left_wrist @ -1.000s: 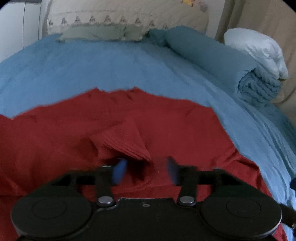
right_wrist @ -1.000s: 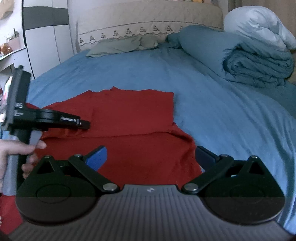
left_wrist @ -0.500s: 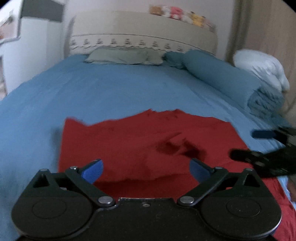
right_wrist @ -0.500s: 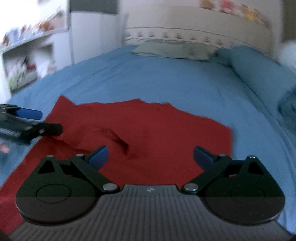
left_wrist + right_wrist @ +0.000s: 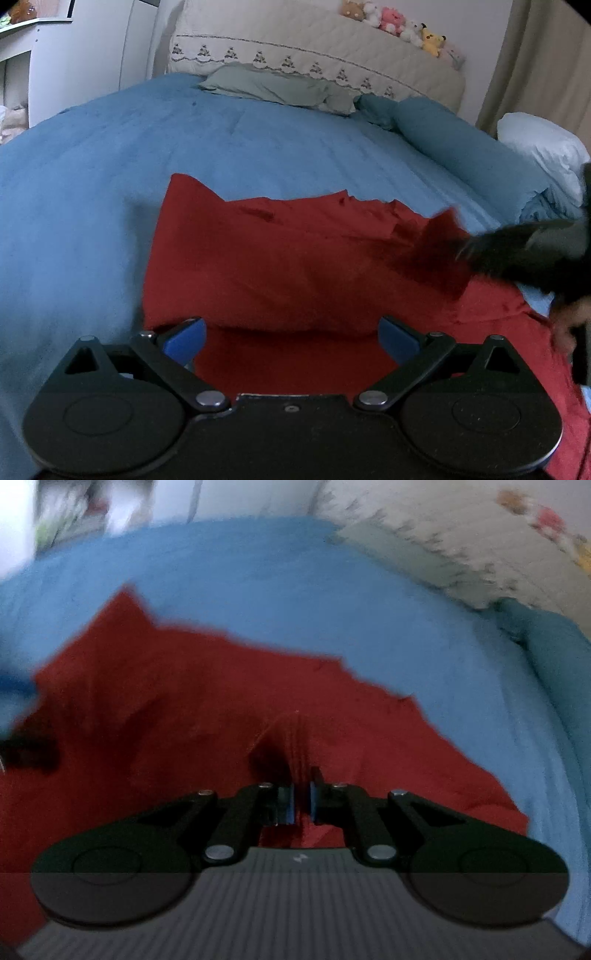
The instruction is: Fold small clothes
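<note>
The red knitted cloth garment (image 5: 280, 258) looks soft and matt, lying on a matt blue fabric bedspread (image 5: 92, 206). The black plastic left gripper (image 5: 291, 338) has a dull finish, blue pads and shiny metal pivot pins.

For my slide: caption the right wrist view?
Right claw shut on a pinch of red garment on the blue bedspread.

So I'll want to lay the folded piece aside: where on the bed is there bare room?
The blue bedsheet is bare left of the red garment, and between it and the grey-green pillow. The right is crowded: the rolled blue duvet, the white pillow and the right gripper pinching cloth.
</note>
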The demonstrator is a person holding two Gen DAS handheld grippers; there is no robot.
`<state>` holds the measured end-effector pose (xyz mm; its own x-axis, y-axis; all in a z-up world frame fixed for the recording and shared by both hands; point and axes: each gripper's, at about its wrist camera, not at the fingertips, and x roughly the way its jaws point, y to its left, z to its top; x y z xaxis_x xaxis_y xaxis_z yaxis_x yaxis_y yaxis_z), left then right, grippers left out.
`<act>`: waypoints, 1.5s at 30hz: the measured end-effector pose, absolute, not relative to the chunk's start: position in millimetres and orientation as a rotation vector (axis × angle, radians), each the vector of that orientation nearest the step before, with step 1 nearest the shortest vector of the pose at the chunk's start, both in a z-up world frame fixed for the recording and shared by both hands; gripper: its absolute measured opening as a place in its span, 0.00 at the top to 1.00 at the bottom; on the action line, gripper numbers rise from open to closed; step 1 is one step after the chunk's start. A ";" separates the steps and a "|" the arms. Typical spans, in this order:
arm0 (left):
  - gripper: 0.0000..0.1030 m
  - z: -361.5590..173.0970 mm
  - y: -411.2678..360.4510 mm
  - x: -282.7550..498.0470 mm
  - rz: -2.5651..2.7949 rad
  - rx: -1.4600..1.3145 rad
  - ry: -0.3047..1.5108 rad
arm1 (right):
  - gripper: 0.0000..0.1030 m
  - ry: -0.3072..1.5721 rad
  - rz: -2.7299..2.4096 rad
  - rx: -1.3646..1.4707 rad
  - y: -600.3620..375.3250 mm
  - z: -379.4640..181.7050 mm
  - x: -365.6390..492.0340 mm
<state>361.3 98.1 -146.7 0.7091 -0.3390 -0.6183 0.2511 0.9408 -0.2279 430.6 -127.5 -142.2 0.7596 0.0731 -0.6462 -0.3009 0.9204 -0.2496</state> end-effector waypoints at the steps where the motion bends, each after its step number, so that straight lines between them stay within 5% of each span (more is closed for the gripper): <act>1: 0.02 -147.4 99.6 360.0 -0.327 -0.128 0.707 | 0.78 0.646 0.176 -0.295 -138.1 -131.8 429.3; 9: 0.02 -158.8 109.5 369.7 -0.302 -0.157 0.732 | 0.78 0.471 -0.066 -0.185 -209.2 -94.4 436.0; 27: 0.05 -171.6 111.7 379.2 -0.211 -0.136 0.763 | 0.78 0.582 -0.218 0.020 -298.4 -137.6 413.3; 30: 0.08 -172.2 113.9 379.2 -0.146 -0.108 0.752 | 0.71 0.643 -0.249 0.061 -308.9 -159.8 410.0; 32: 0.09 -171.9 117.1 379.6 -0.116 -0.110 0.737 | 0.49 0.658 -0.289 0.112 -312.4 -166.4 403.8; 34: 0.09 -171.5 119.7 380.7 -0.103 -0.115 0.720 | 0.10 0.646 -0.327 0.127 -313.4 -165.9 397.0; 36: 0.09 -172.8 121.1 382.8 -0.068 -0.108 0.707 | 0.03 0.566 -0.323 0.114 -307.3 -159.5 380.3; 45: 0.12 -177.1 136.4 359.7 0.131 -0.095 0.743 | 0.02 0.523 -0.231 0.062 -286.3 -150.1 374.8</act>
<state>359.7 136.4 -177.1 0.7285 0.0852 -0.6797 -0.1528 0.9874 -0.0400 374.8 -286.3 -150.1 0.8410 -0.2030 -0.5015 0.2347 0.9721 0.0002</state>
